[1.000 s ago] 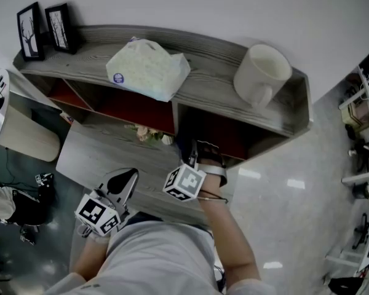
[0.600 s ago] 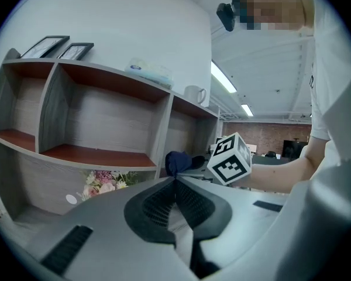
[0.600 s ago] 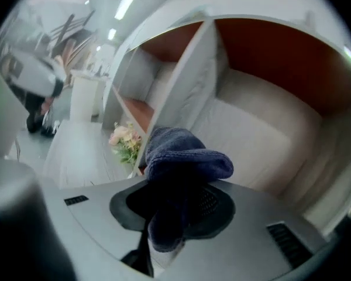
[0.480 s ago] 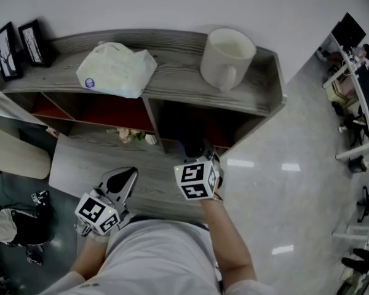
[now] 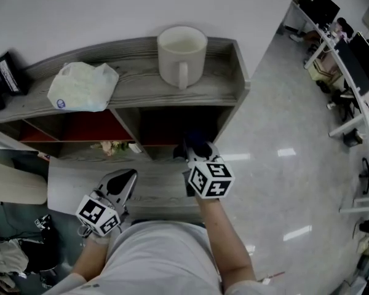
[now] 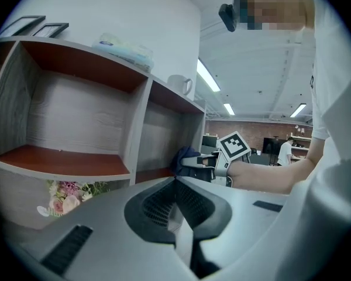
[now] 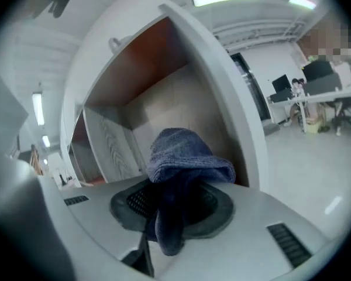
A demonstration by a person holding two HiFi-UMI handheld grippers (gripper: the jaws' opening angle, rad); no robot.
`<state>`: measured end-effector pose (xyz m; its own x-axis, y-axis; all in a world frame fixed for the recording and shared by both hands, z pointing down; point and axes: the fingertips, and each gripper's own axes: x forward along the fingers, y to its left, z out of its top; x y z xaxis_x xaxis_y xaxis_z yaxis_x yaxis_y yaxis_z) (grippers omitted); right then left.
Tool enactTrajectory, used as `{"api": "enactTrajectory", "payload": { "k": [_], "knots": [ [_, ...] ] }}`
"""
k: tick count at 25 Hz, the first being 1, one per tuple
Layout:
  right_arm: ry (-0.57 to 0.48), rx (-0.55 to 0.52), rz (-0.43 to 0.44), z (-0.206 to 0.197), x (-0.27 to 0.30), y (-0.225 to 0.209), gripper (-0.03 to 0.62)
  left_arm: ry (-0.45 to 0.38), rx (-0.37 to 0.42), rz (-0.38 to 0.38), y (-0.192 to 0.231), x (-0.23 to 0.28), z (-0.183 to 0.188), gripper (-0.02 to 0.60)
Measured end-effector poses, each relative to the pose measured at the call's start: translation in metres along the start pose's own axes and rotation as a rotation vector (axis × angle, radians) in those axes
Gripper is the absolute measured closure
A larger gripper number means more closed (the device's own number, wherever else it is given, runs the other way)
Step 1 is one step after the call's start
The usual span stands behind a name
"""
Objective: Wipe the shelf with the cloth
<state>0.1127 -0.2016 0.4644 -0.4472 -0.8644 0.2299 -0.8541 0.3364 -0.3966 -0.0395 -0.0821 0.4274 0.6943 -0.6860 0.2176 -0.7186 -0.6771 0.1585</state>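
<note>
Two tongs, two states: the right tongs (image 5: 200,158) clench the blue cloth (image 7: 184,157), which bulges ahead of their tips at the mouth of the shelf's (image 5: 135,82) end compartment. The left tongs (image 6: 175,186) are pressed together, empty, well to their left. The cloth could be entering or leaving that bay; any further wiping needs a firm clench.

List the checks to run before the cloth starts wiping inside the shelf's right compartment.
1. Blue cloth clamped in right gripper: ok, bunched between the jaws.
2. Left gripper empty and back from the shelf: ok, jaws together.
3. Cloth pressed on a shelf board: cannot tell; it sits at the mouth of the right compartment.
4. Compartment floor free of things: cannot tell; dark from above, hidden behind the cloth.
5. Mug on top upright: ok.
</note>
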Motion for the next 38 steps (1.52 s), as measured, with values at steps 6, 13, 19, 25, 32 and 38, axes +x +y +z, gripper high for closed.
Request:
{"api": "enactTrajectory", "payload": {
  "k": [6,13,19,25,32,38],
  "knots": [
    [-0.109,0.370,-0.037,0.001,-0.008,-0.035,0.485,0.012,0.013,-0.030,-0.003,0.012,0.004,0.568],
    [-0.232,0.651,-0.042,0.006,-0.007,-0.050,0.485,0.022,0.003,-0.016,0.003,0.010,0.001,0.568],
    [-0.311,0.825,-0.053,0.003,-0.004,-0.064,0.485,0.022,-0.004,-0.004,0.007,0.006,-0.001,0.568],
    [-0.381,0.893,-0.041,0.027,-0.016,-0.053,0.491,0.016,-0.010,0.005,0.011,0.003,-0.002,0.568],
    [-0.465,0.936,0.054,0.071,-0.032,-0.029,0.493,0.011,-0.009,0.005,0.011,0.001,-0.002,0.568],
    [-0.549,0.916,0.117,0.116,-0.051,-0.007,0.494,0.014,-0.014,0.014,0.011,0.000,-0.004,0.568]
  ]
}}
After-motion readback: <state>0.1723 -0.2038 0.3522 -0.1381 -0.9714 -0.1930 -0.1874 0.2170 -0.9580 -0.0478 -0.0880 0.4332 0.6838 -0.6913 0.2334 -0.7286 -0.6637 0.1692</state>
